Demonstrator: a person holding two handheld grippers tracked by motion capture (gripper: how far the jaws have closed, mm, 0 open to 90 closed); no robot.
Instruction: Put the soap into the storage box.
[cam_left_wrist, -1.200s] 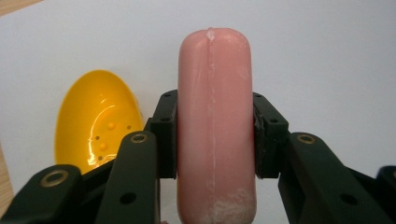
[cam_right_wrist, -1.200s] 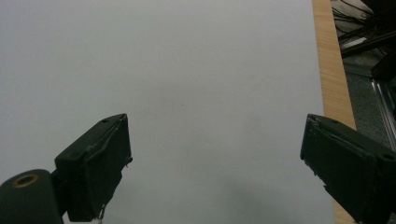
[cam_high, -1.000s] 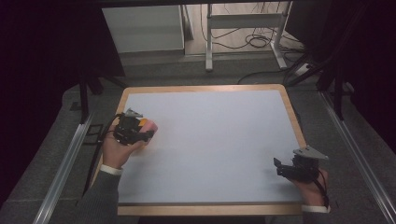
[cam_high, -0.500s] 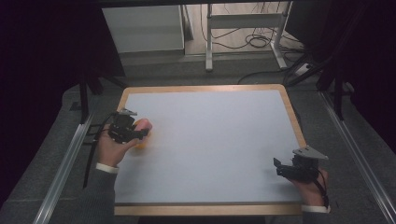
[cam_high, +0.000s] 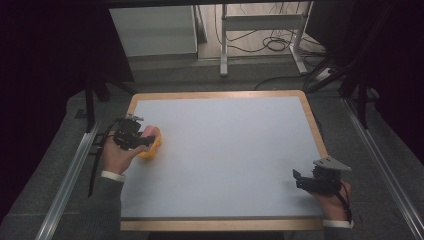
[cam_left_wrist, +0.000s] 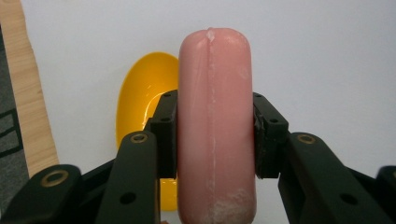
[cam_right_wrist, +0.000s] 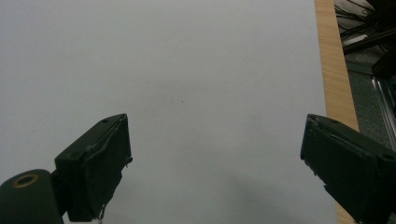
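- My left gripper (cam_high: 148, 142) has drifted toward the table's left edge over the last second, carrying the sausage (cam_left_wrist: 215, 126) along; the yellow dish (cam_left_wrist: 140, 100) lies under it.
- Left jaws are clamped on the sausage's sides, so it is lifted, not resting. I judge the move is mid-carry, dish likely the goal.
- My right gripper (cam_right_wrist: 215, 163) has stayed put near the table's (cam_high: 240, 165) right front, jaws spread wide, holding nothing.
- Count: one sausage, one dish, two grippers.
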